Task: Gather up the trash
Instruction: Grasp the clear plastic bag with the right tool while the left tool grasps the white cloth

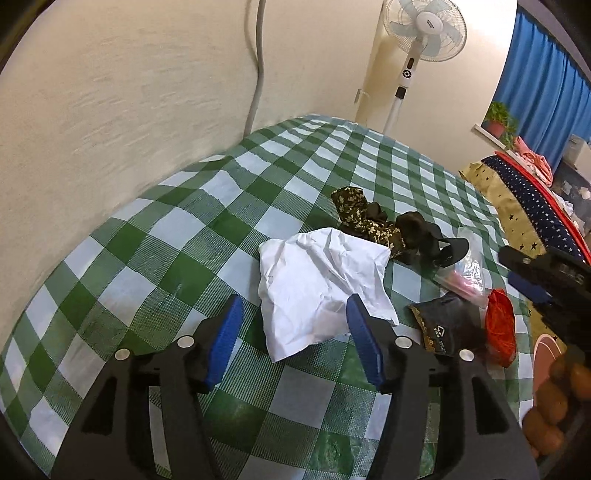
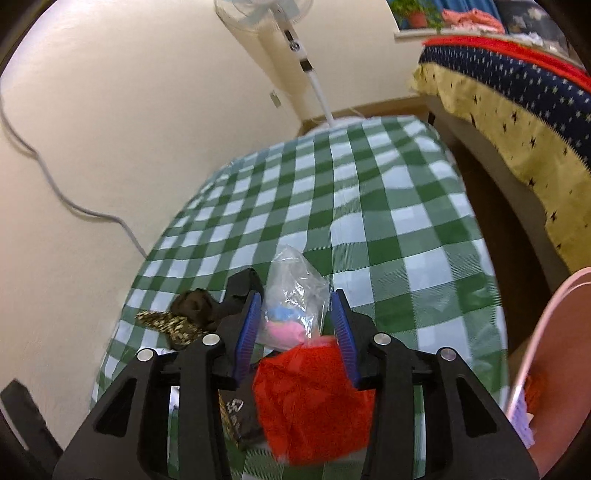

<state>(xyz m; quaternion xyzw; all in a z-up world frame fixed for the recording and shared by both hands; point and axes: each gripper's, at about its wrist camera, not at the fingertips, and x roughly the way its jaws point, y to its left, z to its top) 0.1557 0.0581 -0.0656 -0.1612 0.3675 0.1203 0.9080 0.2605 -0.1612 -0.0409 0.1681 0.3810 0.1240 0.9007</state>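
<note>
A counter point(image 1: 155, 236) under a green-and-white check cloth stands against a cream wall, and the trash lies bunched toward its right edge. The left hand-held gripper point(image 1: 291, 332) is released, its blue pads spread wide and hovering over the near corner of a crumpled white paper point(image 1: 317, 280), gripping nothing. Behind the paper lies a camouflage wrapper point(image 1: 365, 221) touching a black wad point(image 1: 424, 236). To the paper's right sit a dark pouch point(image 1: 447, 325), a red bag point(image 1: 500, 325) beside it, and a clear bag point(image 1: 461, 273) with pink and blue contents just behind them.

In the right wrist view, the right hand-held gripper point(image 2: 297, 332) is also released, jaws apart. The clear bag point(image 2: 295, 299) stands between its pads, and the red bag point(image 2: 310, 398) fills the space nearer the camera; whether the pads touch either one cannot be told. The dark pouch point(image 2: 240, 413) lies just left of the red bag, and the camouflage wrapper point(image 2: 166, 325) and black wad point(image 2: 199, 306) lie beyond the left finger.

A fan point(image 1: 424, 29) stands past the far edge, and a star-patterned bed point(image 2: 517, 110) lies beyond the right edge.
</note>
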